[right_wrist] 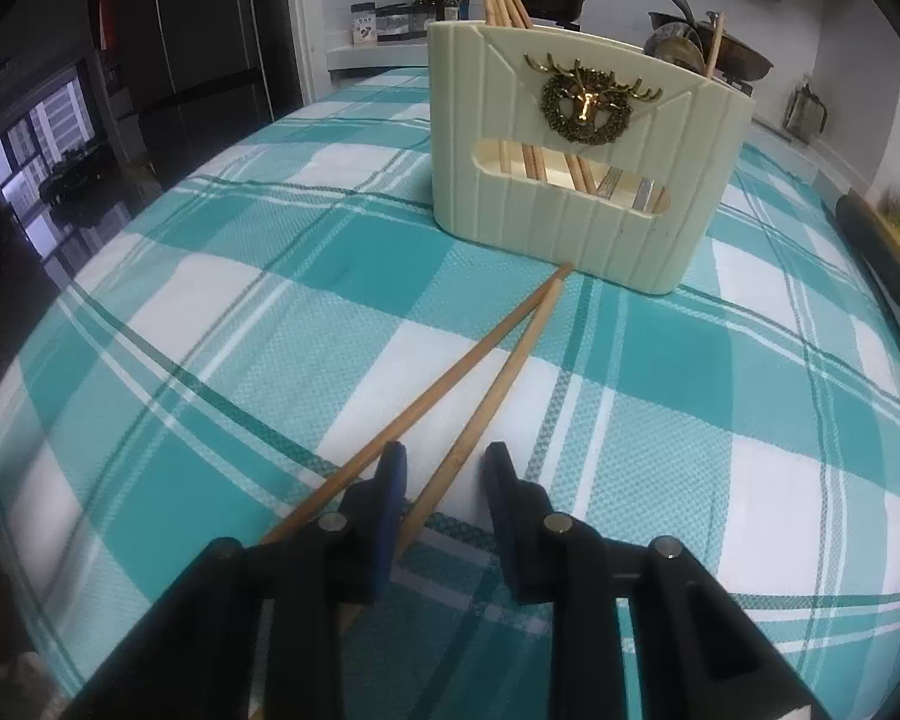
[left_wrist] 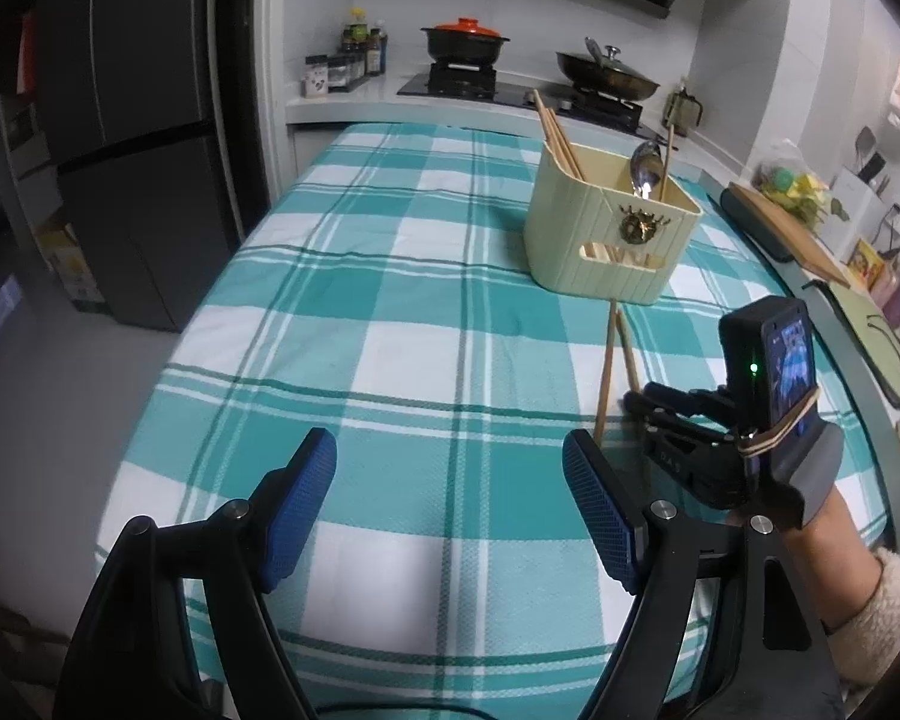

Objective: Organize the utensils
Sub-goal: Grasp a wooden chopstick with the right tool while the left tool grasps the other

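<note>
A cream utensil holder (left_wrist: pixel 612 228) (right_wrist: pixel 582 156) with a gold deer ornament stands on the checked tablecloth. It holds several chopsticks (left_wrist: pixel 555 135) and a metal spoon (left_wrist: pixel 645 165). Two wooden chopsticks (right_wrist: pixel 480 360) (left_wrist: pixel 615 366) lie on the cloth, tips meeting near the holder's base. My right gripper (right_wrist: pixel 447 462) is open low over them: one chopstick runs between its fingers, the other passes outside the left finger. It shows in the left wrist view (left_wrist: pixel 636 405). My left gripper (left_wrist: pixel 450 456) is open and empty above the cloth.
The teal and white checked tablecloth (left_wrist: pixel 390 300) covers the table. Behind it a counter carries a stove with a black pot (left_wrist: pixel 465 42), a pan (left_wrist: pixel 606 75) and spice jars (left_wrist: pixel 348 60). A cutting board (left_wrist: pixel 786 228) lies at the right. A dark fridge (left_wrist: pixel 132 120) stands left.
</note>
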